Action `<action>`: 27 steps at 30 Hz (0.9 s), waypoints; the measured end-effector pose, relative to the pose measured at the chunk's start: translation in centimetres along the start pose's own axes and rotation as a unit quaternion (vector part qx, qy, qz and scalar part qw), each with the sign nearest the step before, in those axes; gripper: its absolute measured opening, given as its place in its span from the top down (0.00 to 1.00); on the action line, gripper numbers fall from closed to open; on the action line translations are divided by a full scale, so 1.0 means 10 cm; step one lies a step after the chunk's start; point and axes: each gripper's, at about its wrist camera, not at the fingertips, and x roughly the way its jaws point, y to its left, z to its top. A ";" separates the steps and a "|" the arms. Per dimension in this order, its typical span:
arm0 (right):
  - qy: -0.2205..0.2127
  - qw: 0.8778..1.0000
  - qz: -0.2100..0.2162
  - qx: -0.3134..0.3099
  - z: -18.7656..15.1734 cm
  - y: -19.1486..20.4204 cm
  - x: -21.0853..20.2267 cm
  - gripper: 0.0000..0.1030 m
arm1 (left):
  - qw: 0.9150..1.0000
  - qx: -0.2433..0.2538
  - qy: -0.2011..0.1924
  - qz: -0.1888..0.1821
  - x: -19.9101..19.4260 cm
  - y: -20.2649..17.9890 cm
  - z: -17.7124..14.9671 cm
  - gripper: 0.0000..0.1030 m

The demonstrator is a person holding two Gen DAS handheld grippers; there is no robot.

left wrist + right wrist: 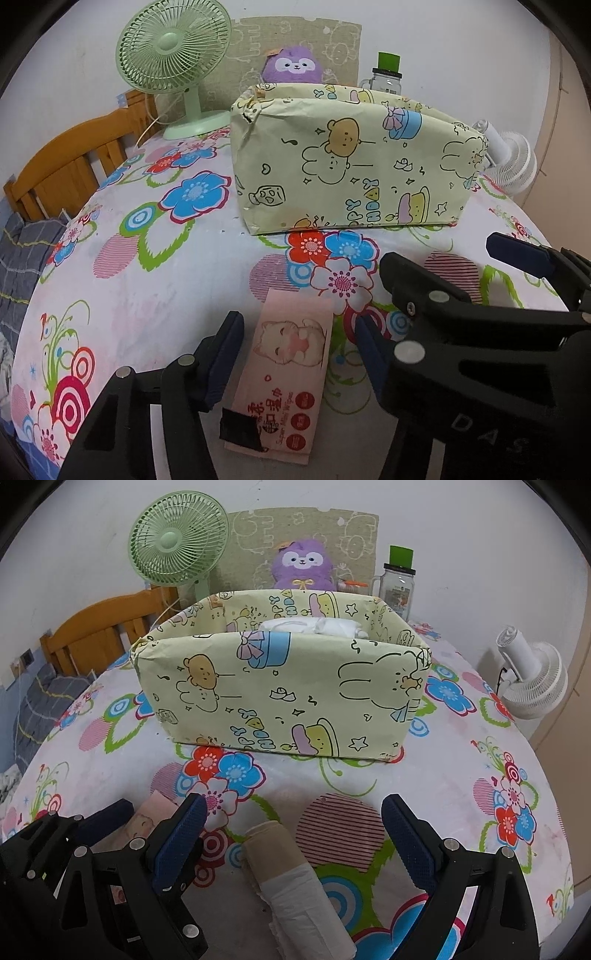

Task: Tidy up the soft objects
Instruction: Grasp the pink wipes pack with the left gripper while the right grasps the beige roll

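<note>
The left gripper (295,354) sits nearest, low over the floral cloth (159,280), its blue pads on either side of a pink wipes pack (286,373). There is a visible gap between each pad and the pack, so the jaws are open around it and not pressing; the pack lies flat on the cloth, lengthwise between the fingers, with a black tab at its near end.

The right gripper (295,838) stands just to the right of the left one, its jaws spread wide around a roll of bags (295,878), beige at the far end and whitish nearer the camera. The roll lies on the cloth, tilted slightly, and touches neither pad.

Beyond both grippers, in the middle of the table, stands an open box (280,698) wrapped in pale yellow cartoon paper. In the right wrist view something white and crumpled (314,626) lies inside it toward the back.

Behind the box a purple plush (304,566) leans against a patterned board. A green fan (177,539) stands to its left, a clear bottle with a green cap (397,583) to its right. A white fan (532,679) lies at the table's right edge, and a wooden bed frame (107,627) shows at the left.
</note>
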 end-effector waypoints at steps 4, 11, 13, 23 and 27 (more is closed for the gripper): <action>0.002 1.000 0.002 0.001 -0.03 -0.01 0.00 0.06 | 1.000 0.007 -0.002 -0.003 -0.04 -0.03 -0.03 0.51; 0.002 1.000 0.002 -0.003 -0.08 -0.05 -0.05 0.06 | 1.000 0.009 -0.002 -0.003 -0.08 -0.07 -0.07 0.60; 0.003 1.000 0.000 -0.003 -0.10 -0.07 -0.06 0.06 | 1.000 0.006 0.000 0.000 -0.09 -0.09 -0.08 0.60; 0.021 1.000 -0.014 -0.003 -0.22 -0.18 -0.05 0.07 | 1.000 -0.004 0.007 0.006 -0.16 -0.22 -0.14 0.61; 0.030 1.000 -0.001 0.004 -0.27 -0.23 -0.04 0.16 | 1.000 -0.001 0.009 0.007 -0.19 -0.29 -0.16 0.61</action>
